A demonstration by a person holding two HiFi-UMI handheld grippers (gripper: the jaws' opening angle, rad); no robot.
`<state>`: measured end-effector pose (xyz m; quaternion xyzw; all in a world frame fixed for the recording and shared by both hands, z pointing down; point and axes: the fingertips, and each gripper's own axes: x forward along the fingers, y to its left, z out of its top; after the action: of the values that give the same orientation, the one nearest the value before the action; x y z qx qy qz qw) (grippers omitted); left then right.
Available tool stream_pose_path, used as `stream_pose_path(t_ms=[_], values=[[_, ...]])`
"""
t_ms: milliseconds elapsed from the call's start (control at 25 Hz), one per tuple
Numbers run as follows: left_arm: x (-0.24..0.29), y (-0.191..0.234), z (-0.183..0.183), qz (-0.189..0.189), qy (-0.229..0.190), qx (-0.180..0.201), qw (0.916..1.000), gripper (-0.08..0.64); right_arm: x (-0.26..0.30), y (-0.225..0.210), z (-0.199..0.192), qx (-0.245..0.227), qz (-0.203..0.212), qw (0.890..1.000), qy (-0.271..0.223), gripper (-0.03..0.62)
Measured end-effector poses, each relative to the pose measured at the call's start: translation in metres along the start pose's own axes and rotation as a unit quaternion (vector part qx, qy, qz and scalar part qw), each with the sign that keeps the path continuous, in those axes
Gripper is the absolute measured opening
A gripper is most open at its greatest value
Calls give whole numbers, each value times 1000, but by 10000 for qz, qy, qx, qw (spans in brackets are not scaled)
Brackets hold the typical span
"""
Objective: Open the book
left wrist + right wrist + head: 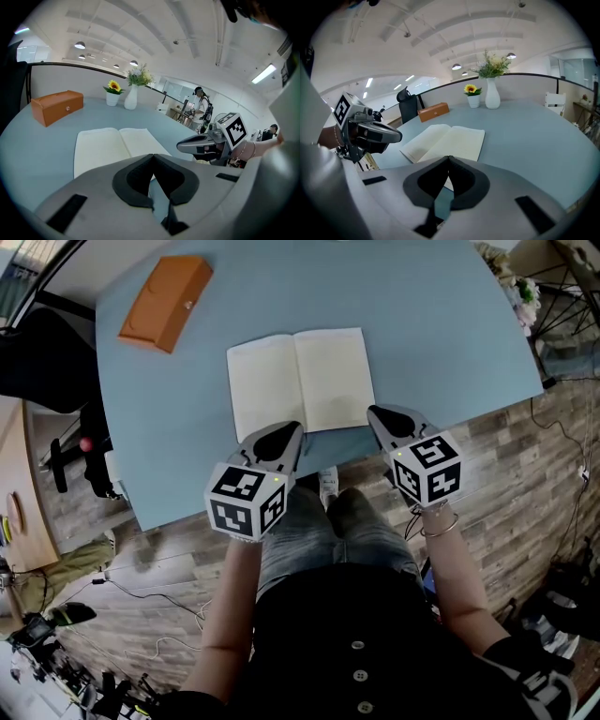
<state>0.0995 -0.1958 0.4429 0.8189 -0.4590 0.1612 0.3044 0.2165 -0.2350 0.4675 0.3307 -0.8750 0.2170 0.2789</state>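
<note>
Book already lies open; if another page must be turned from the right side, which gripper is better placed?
Right, probably. The right gripper sits beside the book's near right corner, by the free page edge; the left gripper is near the spine. Both are shut and empty.

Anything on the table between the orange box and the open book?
Nothing: in the head view only bare blue table separates the orange box from the open book.
</note>
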Motion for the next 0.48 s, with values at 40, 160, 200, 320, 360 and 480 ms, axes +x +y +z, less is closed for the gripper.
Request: stream_pose_path(t_ms=[40, 160, 200, 320, 360, 480], values=[[-2, 2, 1, 2, 5, 7, 10000, 12, -1, 2, 4, -5, 2, 10000, -30, 6], [-6, 7, 5, -15, -16, 13, 10000, 12, -5, 8, 16, -61, -3, 9999, -142, 5], [-8, 9, 8, -32, -38, 14, 10000, 12, -6, 10, 21, -66, -5, 9998, -190, 6], [-14, 9, 18, -97, -94, 141, 9998, 12, -10, 14, 34, -59, -28, 9995, -315, 6], [-17, 7, 23, -121, -121, 234, 9996, 12, -12, 15, 38, -79, -47, 9993, -352, 6], [-25, 1, 39, -224, -251, 444, 9984, 12, -20, 20, 52, -209, -109, 9986, -476, 6]])
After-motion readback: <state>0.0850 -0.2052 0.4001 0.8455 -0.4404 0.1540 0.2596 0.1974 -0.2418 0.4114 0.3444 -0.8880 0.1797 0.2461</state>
